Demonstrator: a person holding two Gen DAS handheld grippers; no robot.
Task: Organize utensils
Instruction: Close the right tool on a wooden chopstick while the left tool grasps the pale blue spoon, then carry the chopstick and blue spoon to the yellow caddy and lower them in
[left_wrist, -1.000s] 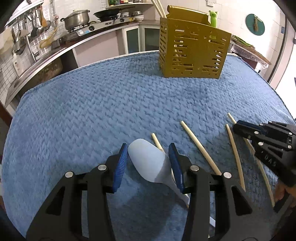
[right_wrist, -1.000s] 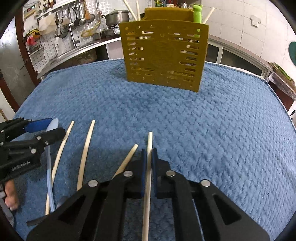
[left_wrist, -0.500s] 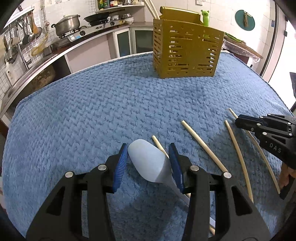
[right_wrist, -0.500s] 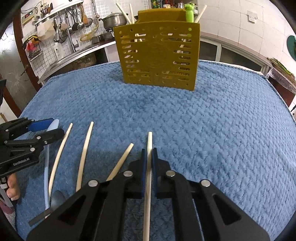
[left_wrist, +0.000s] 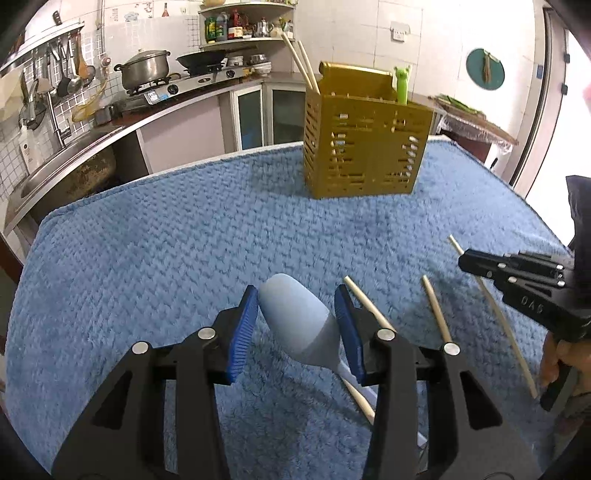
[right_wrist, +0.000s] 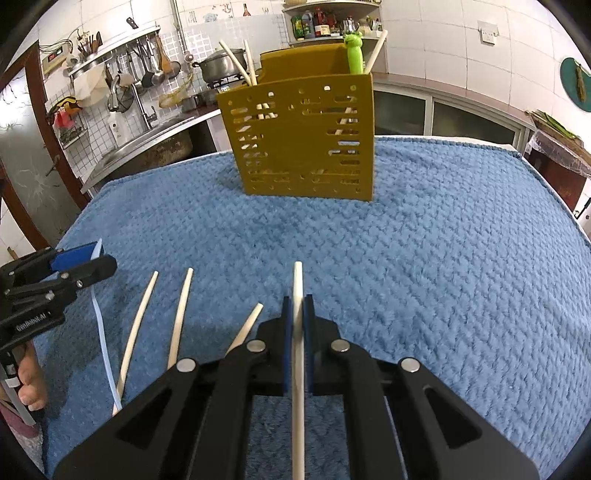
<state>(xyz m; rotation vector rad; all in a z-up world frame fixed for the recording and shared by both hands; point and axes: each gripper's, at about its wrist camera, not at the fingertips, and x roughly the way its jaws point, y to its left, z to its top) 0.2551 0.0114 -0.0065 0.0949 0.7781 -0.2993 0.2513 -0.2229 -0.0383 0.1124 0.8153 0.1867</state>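
Holding a chopstick (right_wrist: 297, 332) in my right claw (right_wrist: 297, 325), its long axis pointing straight ahead at the yellow utensil holder (right_wrist: 303, 140); my left claw (left_wrist: 297, 325) clasps the pale blue spoon (left_wrist: 295, 317) by its bowl, farther from the holder.

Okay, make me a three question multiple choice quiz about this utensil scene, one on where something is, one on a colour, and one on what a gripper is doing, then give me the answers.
1. Where does the utensil holder stand?
A. on the far part of the blue cloth
B. on the stove
C. between the two grippers

2. What colour is the spoon?
A. red
B. pale blue
C. black

3. What is the right gripper doing?
A. open over the cloth
B. shut on a chopstick
C. shut on the spoon

Answers:
1 A, the holder sits on the cloth beyond both grippers.
2 B, the bowl between the left gripper pads is pale blue.
3 B, the pads press both sides of the stick.
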